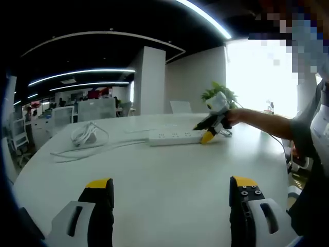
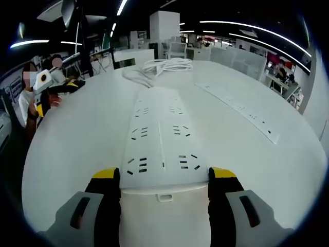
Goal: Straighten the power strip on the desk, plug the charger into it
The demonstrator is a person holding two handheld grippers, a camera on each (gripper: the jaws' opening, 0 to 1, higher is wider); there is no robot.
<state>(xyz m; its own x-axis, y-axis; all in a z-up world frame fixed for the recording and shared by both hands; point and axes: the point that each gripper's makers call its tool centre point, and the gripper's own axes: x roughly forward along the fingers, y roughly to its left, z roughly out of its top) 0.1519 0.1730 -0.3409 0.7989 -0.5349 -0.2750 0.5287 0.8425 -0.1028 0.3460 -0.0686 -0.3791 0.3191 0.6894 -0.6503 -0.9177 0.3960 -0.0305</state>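
Observation:
A white power strip (image 1: 175, 137) lies across the far part of the white desk (image 1: 169, 175). My right gripper (image 1: 208, 135), held by a person's outstretched arm, sits at its right end. In the right gripper view the strip (image 2: 159, 134) runs away from me, and its near end fills the gap of my right gripper (image 2: 164, 175), touching both jaws. The white charger with its coiled cable (image 1: 85, 135) rests to the left of the strip, and lies beyond the strip's far end (image 2: 167, 64) in the right gripper view. My left gripper (image 1: 169, 188) hangs open over bare desk.
A potted plant (image 1: 218, 92) stands behind the right end of the strip. A long flat cover plate (image 2: 236, 108) is set into the desk to the right of the strip. The person stands at the desk's edge (image 2: 31, 103), holding the left gripper (image 2: 61, 86). Office chairs and desks lie beyond.

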